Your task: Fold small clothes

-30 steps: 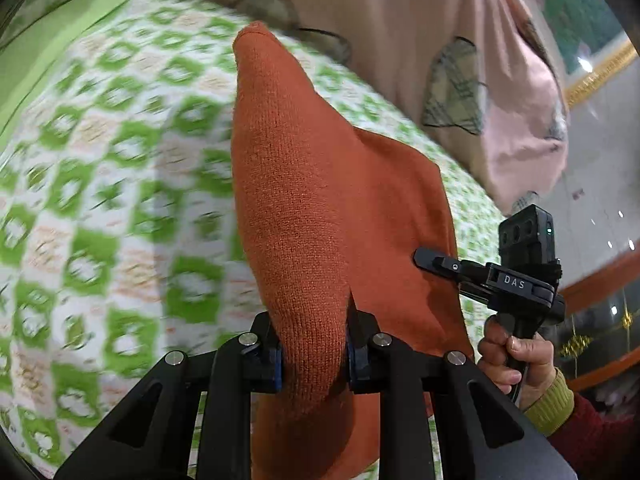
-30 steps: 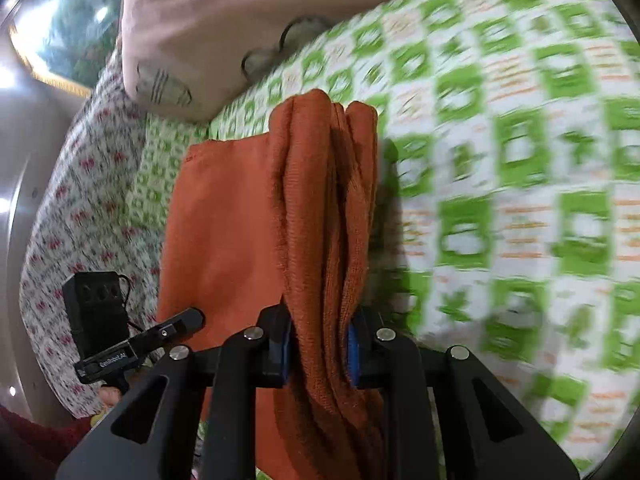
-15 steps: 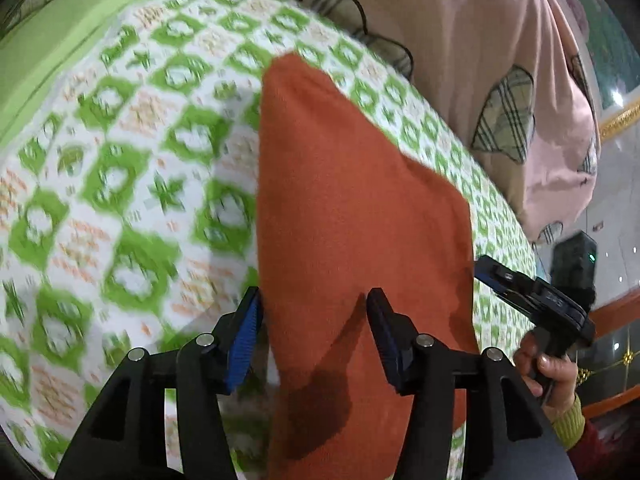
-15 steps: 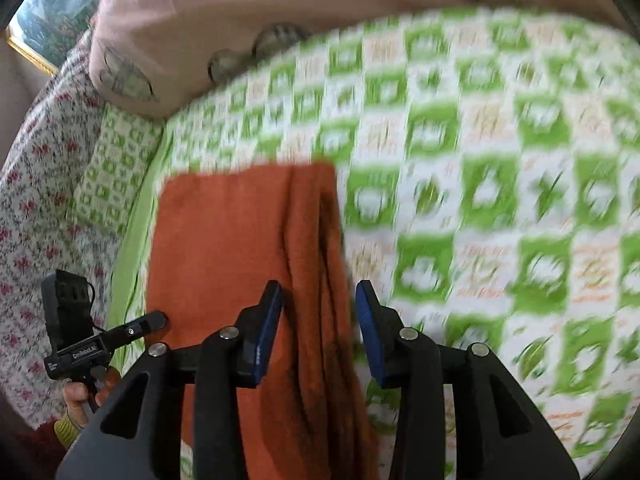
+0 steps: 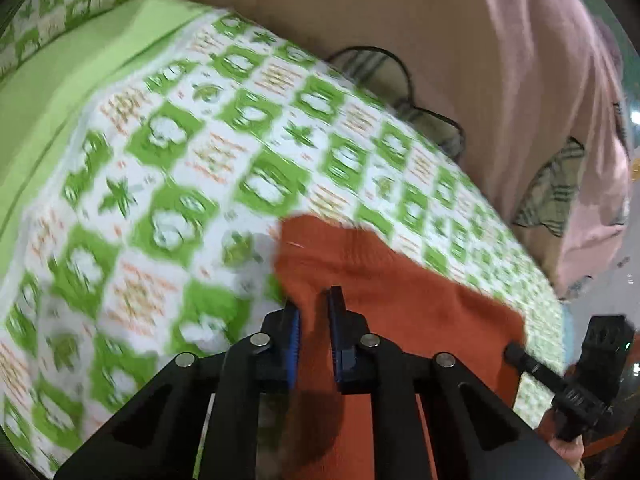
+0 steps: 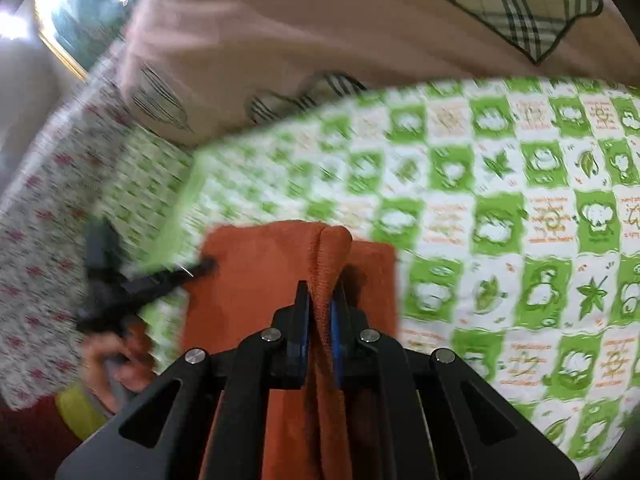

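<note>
Blue-padded fingers (image 6: 305, 320) of the right gripper (image 6: 320, 300) are closing on a raised ridge of the orange knit garment (image 6: 248, 280), the fabric pinched between them and draped down past the jaws. On the left gripper (image 5: 314, 312), the closing fingers (image 5: 294, 328) have a fold of the same garment's edge (image 5: 400, 292) between their pads. Around both, the garment lies flat on a green-and-white patterned bedspread (image 6: 500, 208), with a pink blanket (image 5: 460, 60) heaped beyond it.

Black left gripper (image 5: 313, 320) and right gripper (image 6: 320, 304), blue-padded jaws, silver screws; red sleeve (image 6: 28, 440), yellow-green cuff.
</note>
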Demonstrator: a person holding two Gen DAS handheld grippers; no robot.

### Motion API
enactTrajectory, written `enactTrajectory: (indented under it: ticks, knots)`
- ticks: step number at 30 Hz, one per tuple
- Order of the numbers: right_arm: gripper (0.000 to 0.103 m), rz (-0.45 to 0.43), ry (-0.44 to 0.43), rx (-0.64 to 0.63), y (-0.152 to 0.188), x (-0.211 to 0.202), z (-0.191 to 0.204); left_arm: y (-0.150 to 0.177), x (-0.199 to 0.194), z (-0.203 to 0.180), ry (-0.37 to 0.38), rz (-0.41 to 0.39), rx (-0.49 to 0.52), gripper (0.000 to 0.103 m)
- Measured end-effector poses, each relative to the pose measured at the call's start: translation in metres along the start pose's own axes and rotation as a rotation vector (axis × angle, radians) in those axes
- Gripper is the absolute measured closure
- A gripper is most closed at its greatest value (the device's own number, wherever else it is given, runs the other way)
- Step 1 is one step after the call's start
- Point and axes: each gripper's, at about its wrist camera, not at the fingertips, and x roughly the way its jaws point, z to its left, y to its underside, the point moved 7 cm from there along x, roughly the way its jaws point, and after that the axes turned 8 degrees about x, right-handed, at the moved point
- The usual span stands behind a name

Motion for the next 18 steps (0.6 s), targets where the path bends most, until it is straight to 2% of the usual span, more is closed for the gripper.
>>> enactTrajectory:
  ticks: [2, 3, 4, 5, 6, 7, 8, 11, 14, 18]
  knots:
    - [0.092, 0.056, 0.074, 0.031, 0.006, 0.021, -0.022, -0.002, 0.007, 0.006, -0.021, 0.016, 0.001, 0.092]
    - [0.091, 0.076, 0.067, 0.065, 0.008, 0.027, -0.03, -0.001, 0.007, 0.007, -0.028, 0.027, 0.004, 0.092]
    - [0.083, 0.078, 0.052, 0.098, 0.008, 0.025, -0.036, -0.001, 0.005, 0.007, -0.031, 0.027, 0.01, 0.091]
    - [0.078, 0.07, 0.051, 0.113, 0.007, 0.019, -0.037, 0.001, -0.001, 0.005, -0.034, 0.022, 0.018, 0.09]
    - [0.078, 0.008, 0.052, 0.116, 0.003, 0.012, -0.036, 0.004, -0.009, 0.003, -0.028, 0.014, 0.021, 0.09]
    - [0.078, -0.007, 0.053, 0.111, 0.003, 0.003, -0.035, 0.008, -0.017, 0.002, -0.021, 0.008, 0.022, 0.089]
    - [0.078, -0.019, 0.04, 0.102, 0.005, -0.01, -0.032, 0.013, -0.026, 0.001, -0.015, 0.004, 0.02, 0.085]
    - [0.078, -0.026, 0.004, 0.096, 0.019, -0.041, -0.031, 0.042, -0.055, -0.008, 0.021, 0.001, 0.019, 0.076]
    - [0.078, -0.022, -0.008, 0.093, 0.043, -0.068, -0.035, 0.085, -0.082, -0.022, 0.04, 0.026, 0.056, 0.074]
    - [0.074, 0.024, -0.027, 0.094, 0.09, -0.086, -0.037, 0.153, -0.11, -0.041, 0.001, 0.084, 0.14, 0.064]
